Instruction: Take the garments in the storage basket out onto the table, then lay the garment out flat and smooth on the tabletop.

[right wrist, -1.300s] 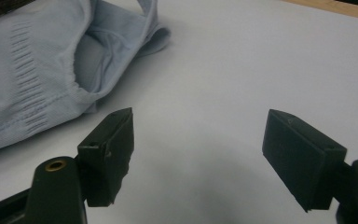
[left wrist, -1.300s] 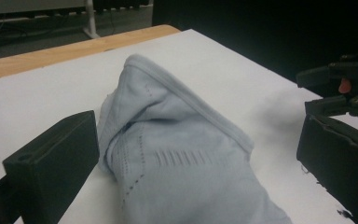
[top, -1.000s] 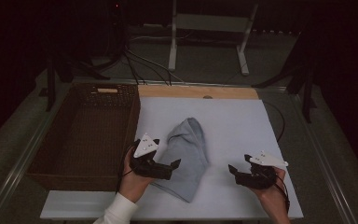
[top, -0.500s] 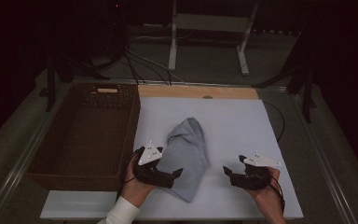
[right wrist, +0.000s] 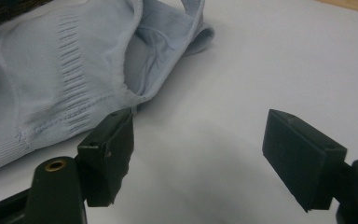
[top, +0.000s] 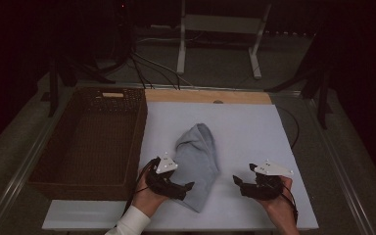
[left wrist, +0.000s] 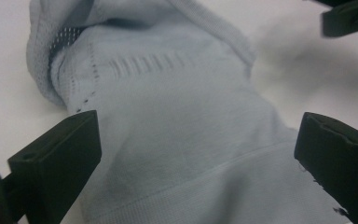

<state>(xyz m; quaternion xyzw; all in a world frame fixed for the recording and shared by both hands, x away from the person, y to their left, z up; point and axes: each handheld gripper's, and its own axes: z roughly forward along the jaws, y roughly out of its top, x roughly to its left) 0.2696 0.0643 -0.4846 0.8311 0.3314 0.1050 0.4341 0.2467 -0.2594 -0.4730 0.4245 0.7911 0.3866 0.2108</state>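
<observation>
1. Garment [top: 196,164], pale blue knit, is laid crumpled on the white table sheet [top: 254,132], approx. mid-sheet, w/ its long axis running from the far side toward the person's edge.
2. Wicker basket [top: 93,137] is seen to the left of the sheet, just beside the garment's left side but apart from it.
3. Left gripper [top: 183,188] is held low at the garment's near-left edge; in the left gripper view the jaws are spread wide w/ the fabric [left wrist: 182,140] lying between them, pads not pressed on it.
4. Whether the left jaws' tips touch the cloth can't be told.
5. Right gripper [top: 240,182] is held over bare sheet to the right of the garment, near but apart from it.
6. In the right gripper view the jaws are seen set wide, nothing between them but sheet [right wrist: 279,60]; the garment's hem [right wrist: 74,107] lies just beside the left-hand jaw in that view.
7. Ribbed stitching & an open folded edge are shown on the garment in both gripper views.
8. A wooden strip [top: 205,96] is seen along the sheet's far edge.
</observation>
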